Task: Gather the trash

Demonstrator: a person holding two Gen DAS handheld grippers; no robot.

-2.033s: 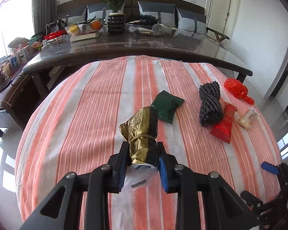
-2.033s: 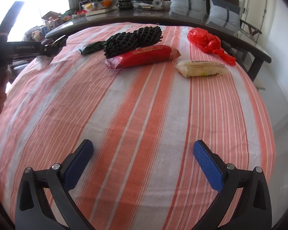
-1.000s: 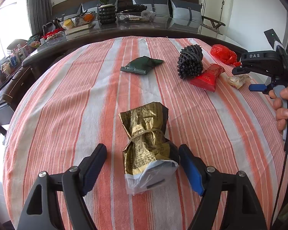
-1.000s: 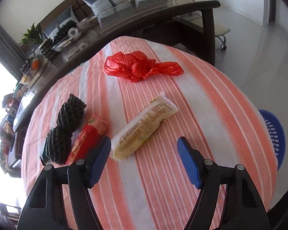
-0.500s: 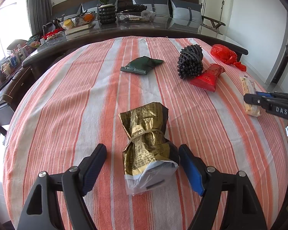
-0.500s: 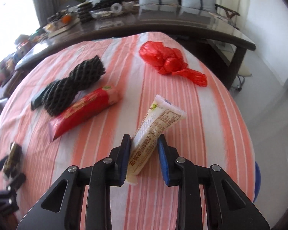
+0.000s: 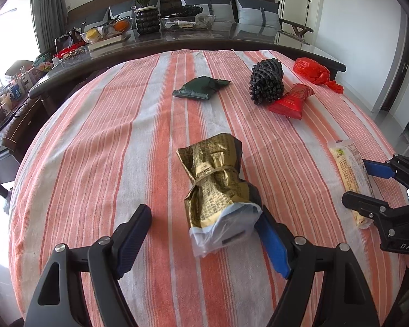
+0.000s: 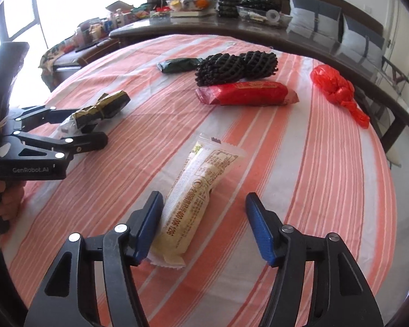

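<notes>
On the striped tablecloth (image 7: 95,141) a crumpled gold bag (image 7: 215,179) tied with a band lies between the fingers of my left gripper (image 7: 204,237), which is open; its left pad stands well clear of the bag. My right gripper (image 8: 204,226) has its jaws opening around a cream snack wrapper (image 8: 201,190) that rests on the cloth against the left pad. From the left wrist view the right gripper (image 7: 365,185) straddles that wrapper (image 7: 349,169). Farther off lie a red wrapper (image 8: 245,92), a black foam net (image 8: 234,65), a green packet (image 8: 180,64) and a red plastic bag (image 8: 335,87).
A long dark table (image 7: 231,41) with a potted plant (image 7: 146,2), fruit and clutter stands right behind the round table. A person's hand (image 8: 8,201) holds the left gripper (image 8: 90,128) at the left. The cloth drops off at the table's right edge (image 8: 390,190).
My right gripper shut on the cream wrapper, carried it nearer along the table's right side and has let it go onto the cloth. The left gripper released the gold bag earlier and has stayed put.
</notes>
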